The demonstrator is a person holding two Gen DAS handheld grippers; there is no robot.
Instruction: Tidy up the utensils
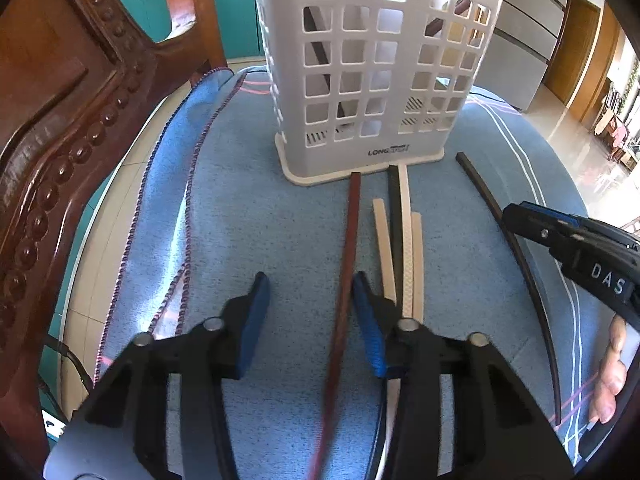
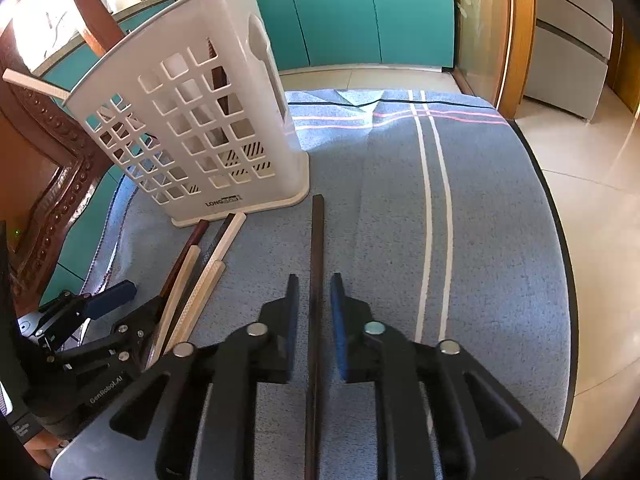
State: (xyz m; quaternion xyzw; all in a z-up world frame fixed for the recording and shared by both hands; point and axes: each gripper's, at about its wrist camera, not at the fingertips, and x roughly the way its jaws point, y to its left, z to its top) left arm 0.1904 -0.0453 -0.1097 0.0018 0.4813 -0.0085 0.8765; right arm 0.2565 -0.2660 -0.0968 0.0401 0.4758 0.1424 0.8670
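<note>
Left wrist view: the left gripper [image 1: 310, 300] stands partly open over a blue towel [image 1: 248, 208] spread on the table. A reddish-brown chopstick [image 1: 347, 264] lies lengthwise between its blue pads; it runs just beside the right pad [image 1: 370, 328], with a clear gap to the left pad, and contact cannot be confirmed. Immediately right of it lie three cream chopsticks [image 1: 407, 240] and one black chopstick [image 1: 395, 216], side by side, their far ends near the base of a white perforated utensil holder [image 1: 372, 80] that stands upright at the far end of the towel. Dark sticks are visible inside the holder through its holes. A second, dark chopstick [image 1: 516, 248] lies apart at the right, passing under the right gripper [image 1: 520, 216], which enters from the right edge. A carved wooden chair [image 1: 60, 120] stands at the left.

Right wrist view: the right gripper [image 2: 314, 300] is slightly open, its pads astride the dark chopstick [image 2: 317, 248] with a narrow gap showing on each side; the stick lies flat on the towel [image 2: 500, 240], not gripped. Its far end points toward the holder [image 2: 192, 120], which stands far left. The bundle of chopsticks [image 2: 200, 276] lies to the left, reaching the holder's base, with the left gripper [image 2: 120, 304] over its near end. Teal cabinets [image 2: 360, 12] stand beyond.
</note>
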